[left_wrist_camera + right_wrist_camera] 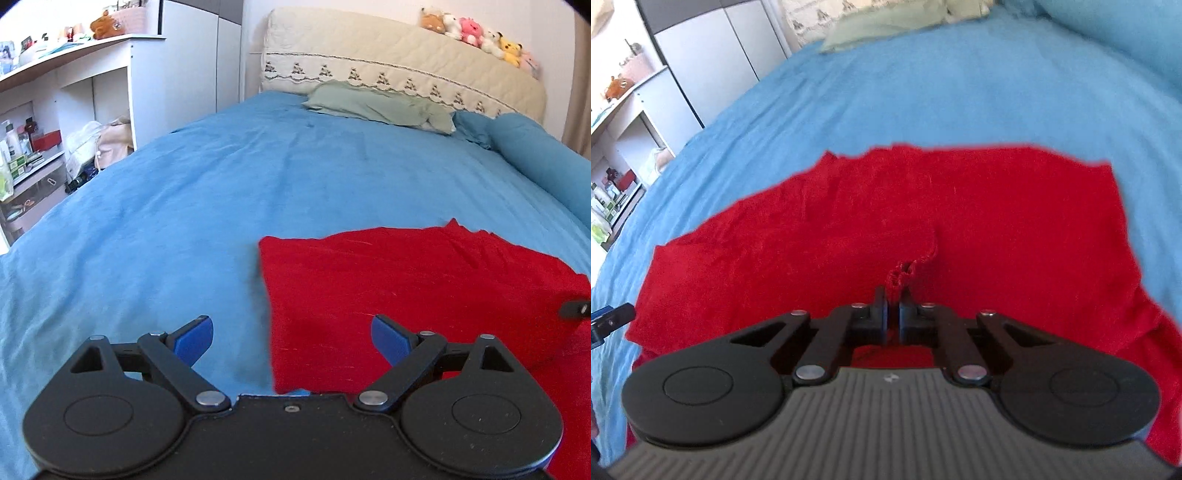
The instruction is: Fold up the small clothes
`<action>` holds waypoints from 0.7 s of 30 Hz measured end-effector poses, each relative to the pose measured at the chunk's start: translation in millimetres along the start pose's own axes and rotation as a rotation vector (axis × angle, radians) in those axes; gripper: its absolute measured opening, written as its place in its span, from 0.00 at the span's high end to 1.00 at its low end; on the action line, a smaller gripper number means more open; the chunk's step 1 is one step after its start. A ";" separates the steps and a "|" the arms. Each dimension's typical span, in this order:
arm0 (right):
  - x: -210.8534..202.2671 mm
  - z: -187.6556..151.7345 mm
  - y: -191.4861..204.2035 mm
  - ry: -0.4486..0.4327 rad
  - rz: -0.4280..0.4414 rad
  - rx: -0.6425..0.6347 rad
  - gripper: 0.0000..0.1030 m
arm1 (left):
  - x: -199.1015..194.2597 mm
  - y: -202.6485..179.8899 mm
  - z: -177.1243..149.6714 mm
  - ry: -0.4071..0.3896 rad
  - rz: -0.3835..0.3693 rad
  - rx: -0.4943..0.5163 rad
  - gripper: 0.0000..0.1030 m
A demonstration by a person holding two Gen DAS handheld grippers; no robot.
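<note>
Now right claw (892, 310) pinched tight on a bunched edge of red garment (871, 221), spread across blue bed (886, 96); left claw (291, 341) gaping wide, holding nothing, straddling garment's left edge. Best to lift low, carry fold evenly.

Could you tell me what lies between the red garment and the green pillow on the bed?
Only bare blue bedsheet separates the red garment from the green pillow, clearest in the left wrist view.

Left gripper spread, right gripper pinched.
Left gripper (291, 339): blue-padded fingers (195, 338) held wide apart, nothing between them, pointing forward and low. Right gripper (892, 314): jaws nearly closed, nipping a small bunch of the red cloth (905, 273). Left fingertip shows at the right view's left edge.
</note>
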State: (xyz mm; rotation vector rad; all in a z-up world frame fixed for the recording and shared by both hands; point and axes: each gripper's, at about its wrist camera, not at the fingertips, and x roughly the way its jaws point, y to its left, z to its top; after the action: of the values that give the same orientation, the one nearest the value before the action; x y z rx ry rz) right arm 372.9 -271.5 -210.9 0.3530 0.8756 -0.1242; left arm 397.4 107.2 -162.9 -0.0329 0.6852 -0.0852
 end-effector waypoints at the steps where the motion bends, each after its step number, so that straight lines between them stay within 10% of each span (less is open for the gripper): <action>1: -5.3 4.4 2.0 -0.022 0.001 -0.018 0.80 | -1.3 1.1 -0.1 -0.002 -0.001 -0.001 0.08; 9: -65.9 51.0 -14.4 -0.230 -0.041 -0.139 0.80 | 0.0 -2.7 -3.7 0.003 -0.014 -0.006 0.08; 21: -44.8 20.0 -69.8 -0.182 -0.165 -0.063 0.80 | 13.8 -23.6 -1.6 0.027 -0.020 0.036 0.08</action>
State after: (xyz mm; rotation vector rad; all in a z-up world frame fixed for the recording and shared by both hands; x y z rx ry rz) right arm 341.5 -345.5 -182.3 0.2069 0.7254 -0.2767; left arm 405.3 82.5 -171.4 -0.0040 0.7105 -0.1175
